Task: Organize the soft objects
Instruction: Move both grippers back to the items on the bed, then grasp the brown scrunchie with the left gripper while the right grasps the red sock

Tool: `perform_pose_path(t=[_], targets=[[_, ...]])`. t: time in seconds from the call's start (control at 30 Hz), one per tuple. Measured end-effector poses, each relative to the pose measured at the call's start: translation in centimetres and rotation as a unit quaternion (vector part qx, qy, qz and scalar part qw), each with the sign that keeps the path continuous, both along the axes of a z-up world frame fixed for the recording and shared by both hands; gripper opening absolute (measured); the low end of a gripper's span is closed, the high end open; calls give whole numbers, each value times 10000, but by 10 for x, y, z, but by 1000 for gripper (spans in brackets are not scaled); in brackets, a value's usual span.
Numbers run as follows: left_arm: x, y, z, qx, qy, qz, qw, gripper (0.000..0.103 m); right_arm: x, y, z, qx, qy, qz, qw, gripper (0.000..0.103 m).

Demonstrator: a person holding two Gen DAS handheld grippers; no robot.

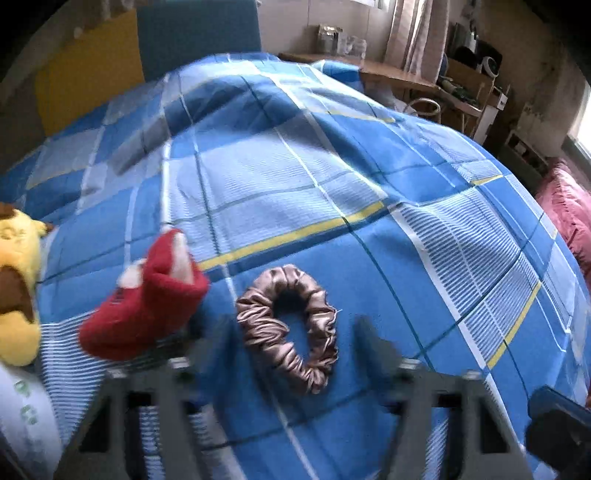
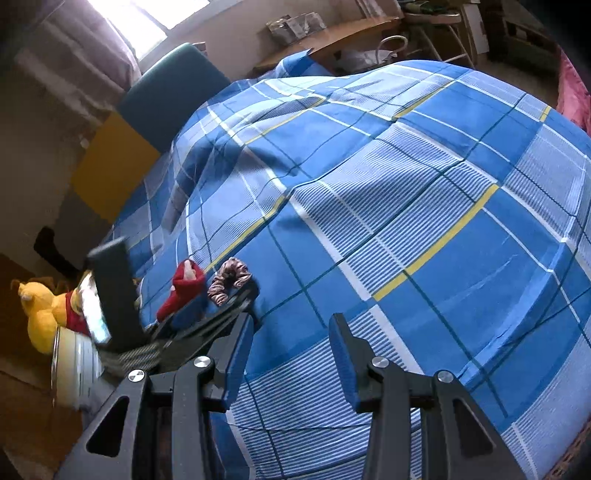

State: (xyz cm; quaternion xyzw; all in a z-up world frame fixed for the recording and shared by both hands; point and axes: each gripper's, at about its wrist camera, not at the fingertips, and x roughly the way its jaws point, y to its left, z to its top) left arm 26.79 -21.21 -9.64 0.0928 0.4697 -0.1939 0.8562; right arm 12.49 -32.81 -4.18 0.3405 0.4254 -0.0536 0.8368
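Note:
A shiny brown satin scrunchie (image 1: 288,325) lies flat on the blue checked bedspread (image 1: 295,184). My left gripper (image 1: 291,332) hovers right over it. Its two dark fingers stand on either side of the scrunchie without pressing on it, so it is open. A red plush boot (image 1: 147,302) lies just left of the scrunchie, and a yellow plush bear (image 1: 14,288) is at the far left edge. In the right wrist view the scrunchie (image 2: 231,278), the boot (image 2: 184,291) and the bear (image 2: 40,314) show at the left. My right gripper (image 2: 291,325) is open over bare bedspread with nothing between its blue pads.
A white round container (image 2: 74,365) stands beside the bed under the bear. A blue headboard (image 1: 199,29) and a yellow panel (image 1: 92,66) are at the far end. A wooden desk (image 1: 399,77) and pink bedding (image 1: 569,221) lie beyond the bed's right side.

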Motion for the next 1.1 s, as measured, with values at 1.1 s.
perform_pose_path(t=[1.1], targets=[[-179, 169, -1, -408, -592, 636, 9954, 16, 45, 97, -1, -33, 200, 1775, 9839, 55]])
